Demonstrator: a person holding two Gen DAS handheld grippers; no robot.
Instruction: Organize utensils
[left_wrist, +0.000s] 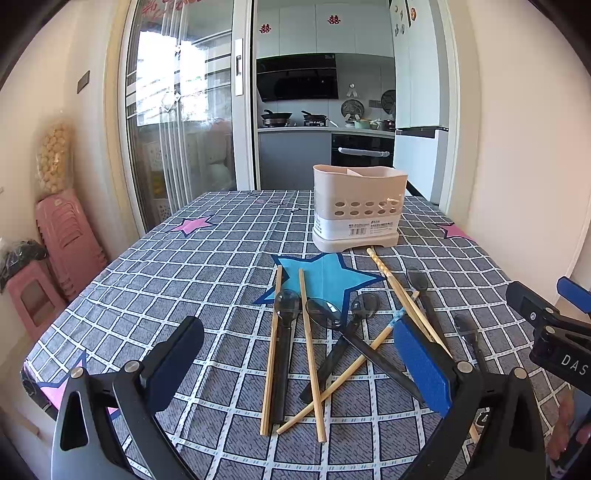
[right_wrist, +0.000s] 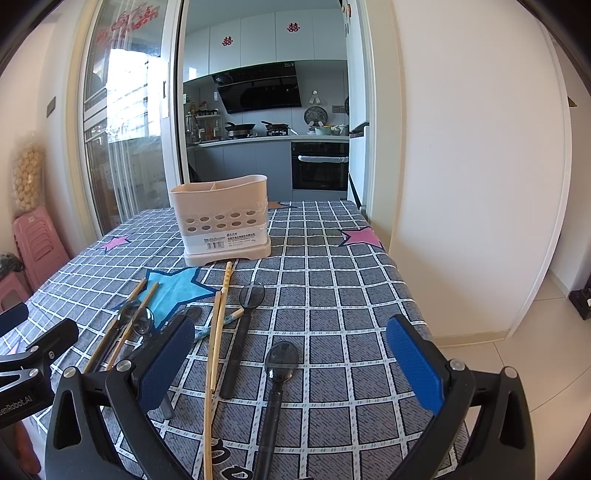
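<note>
A beige utensil holder (left_wrist: 356, 208) (right_wrist: 223, 219) with a divided top stands upright on the checked tablecloth (left_wrist: 166, 280). In front of it lie several wooden chopsticks (left_wrist: 312, 354) (right_wrist: 216, 339) and several dark plastic spoons (left_wrist: 284, 339) (right_wrist: 275, 387), some crossed over each other. My left gripper (left_wrist: 295, 362) hovers open above the left pile, nothing between its fingers. My right gripper (right_wrist: 291, 369) hovers open over a lone spoon and a spoon (right_wrist: 240, 332) beside the long chopsticks. The right gripper's body (left_wrist: 554, 332) shows at the edge of the left wrist view.
The table's right edge (right_wrist: 406, 280) drops to a tiled floor beside a white wall. Stacked pink stools (left_wrist: 62, 258) stand left of the table. A glass sliding door (left_wrist: 177, 110) and a kitchen lie behind the holder.
</note>
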